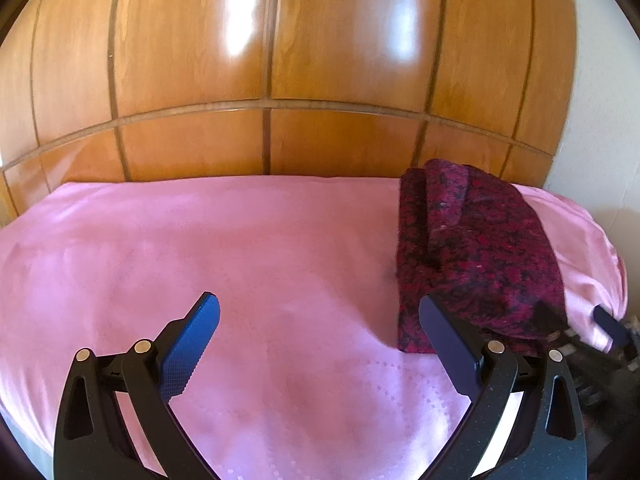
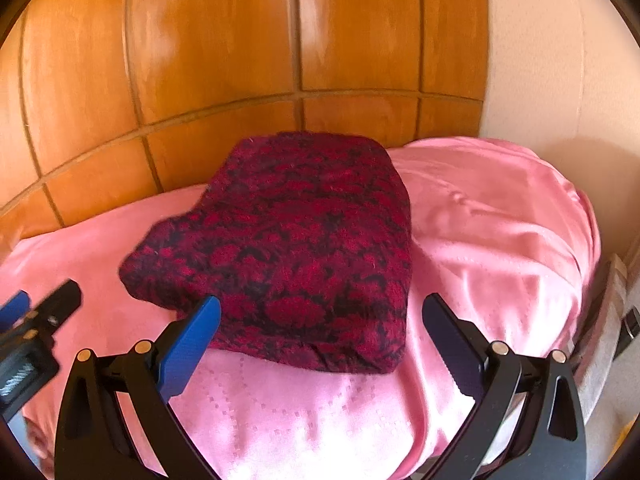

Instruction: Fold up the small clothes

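A dark red and black knitted garment (image 2: 296,248) lies folded into a thick block on the pink bedspread (image 2: 500,240). In the left wrist view it lies at the right (image 1: 476,256). My right gripper (image 2: 320,316) is open and empty, its fingertips at the near edge of the garment. My left gripper (image 1: 320,316) is open and empty over bare bedspread (image 1: 200,248), with its right finger beside the garment's near left corner. The left gripper also shows at the left edge of the right wrist view (image 2: 36,312).
A glossy wooden panelled headboard (image 1: 272,80) rises right behind the bed. A pale wall (image 2: 552,60) stands at the right. The bed's right edge drops away to dark floor clutter (image 1: 600,360).
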Demonstrator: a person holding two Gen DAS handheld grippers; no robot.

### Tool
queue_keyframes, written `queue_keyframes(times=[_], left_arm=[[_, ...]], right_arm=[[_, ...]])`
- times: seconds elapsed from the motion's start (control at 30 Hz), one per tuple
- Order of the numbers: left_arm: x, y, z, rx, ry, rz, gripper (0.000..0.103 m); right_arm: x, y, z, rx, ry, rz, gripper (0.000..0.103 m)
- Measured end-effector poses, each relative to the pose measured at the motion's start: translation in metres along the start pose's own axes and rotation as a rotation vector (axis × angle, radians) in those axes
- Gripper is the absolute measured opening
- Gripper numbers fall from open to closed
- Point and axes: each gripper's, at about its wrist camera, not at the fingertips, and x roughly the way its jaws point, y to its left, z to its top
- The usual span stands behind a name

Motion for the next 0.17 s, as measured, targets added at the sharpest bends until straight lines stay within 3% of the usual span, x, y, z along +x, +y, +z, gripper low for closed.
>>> queue_keyframes(times=[0.17], left_arm=[[0.013,0.004,-0.003,-0.01,0.027,0.029,0.099]], right_arm=[[0.002,-0.039,0.028,0.067,-0.05,-0.032,0.101]])
